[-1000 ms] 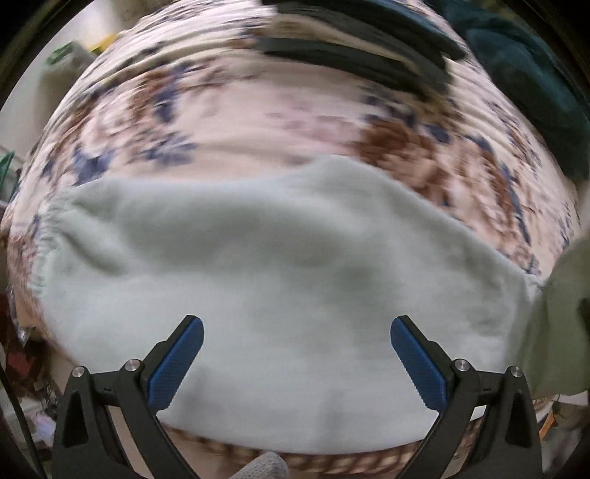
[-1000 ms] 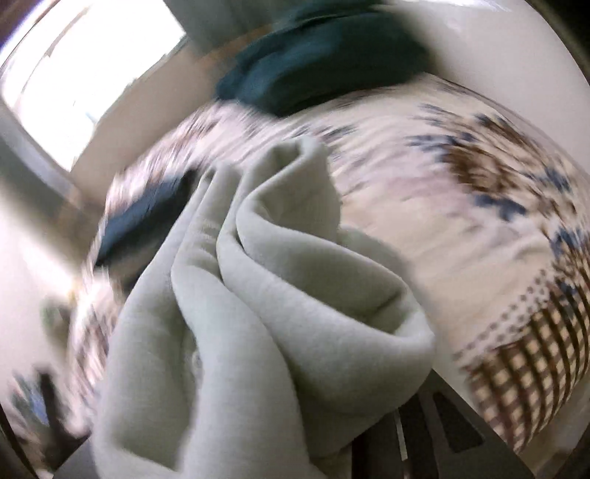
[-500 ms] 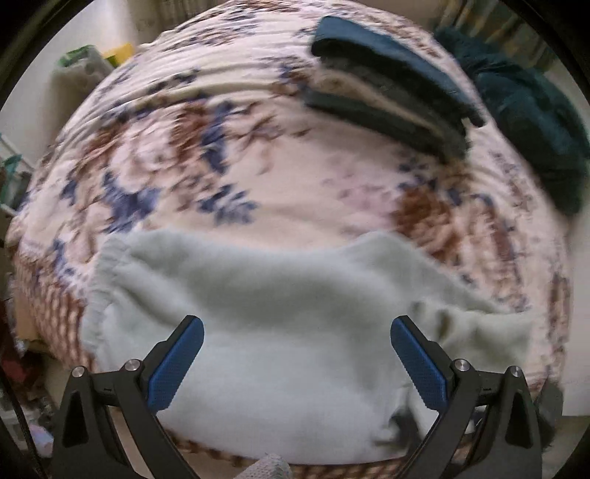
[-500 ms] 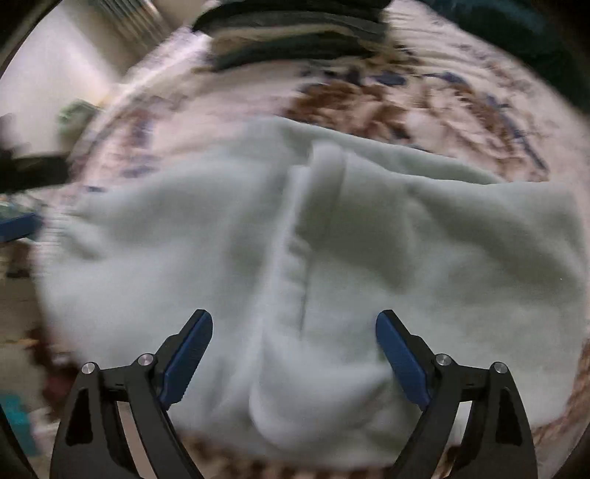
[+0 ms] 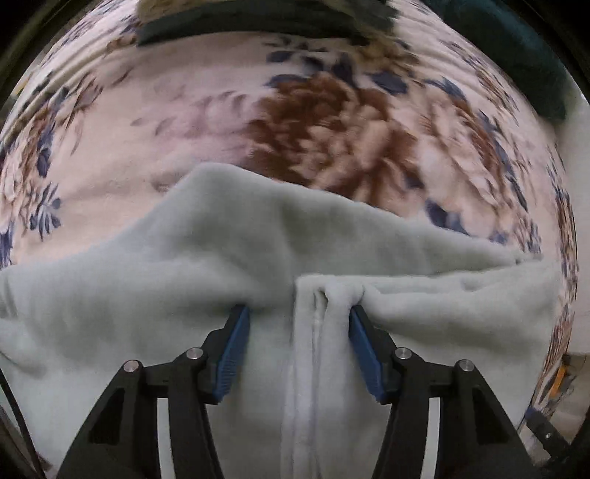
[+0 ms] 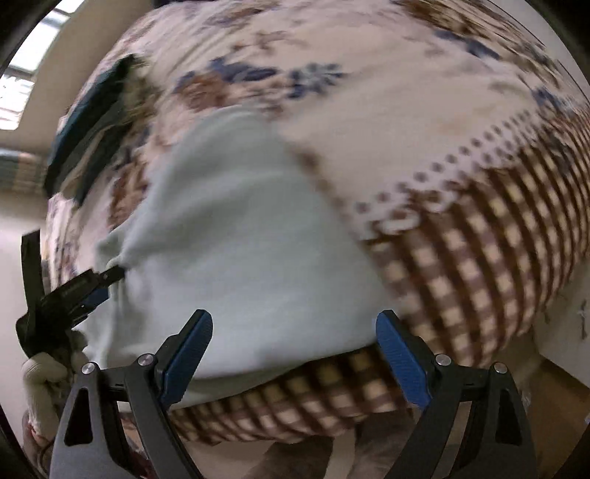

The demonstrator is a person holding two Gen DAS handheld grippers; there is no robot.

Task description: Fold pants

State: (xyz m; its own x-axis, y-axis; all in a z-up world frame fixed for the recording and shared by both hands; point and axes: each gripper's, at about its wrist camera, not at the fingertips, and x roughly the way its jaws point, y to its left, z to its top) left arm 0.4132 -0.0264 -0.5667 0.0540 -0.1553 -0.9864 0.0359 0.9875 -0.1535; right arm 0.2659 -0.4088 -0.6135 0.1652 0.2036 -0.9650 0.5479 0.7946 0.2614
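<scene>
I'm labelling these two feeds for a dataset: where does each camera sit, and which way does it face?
Left wrist: on the left gripper, facing down onto the pale green pants on the floral blanket; its jaws, just closing, have a bunched fold between them.
Right wrist: on the right gripper, jaws open, angled steeply down at the pants' end and the blanket's checked edge; a gloved hand shows.
Shared: pants, blanket, dark folded clothes; the left gripper appears in the right view.

the dark folded stack [image 5: 258, 22] is blurred, cut off by the top edge, possibly clothes.
</scene>
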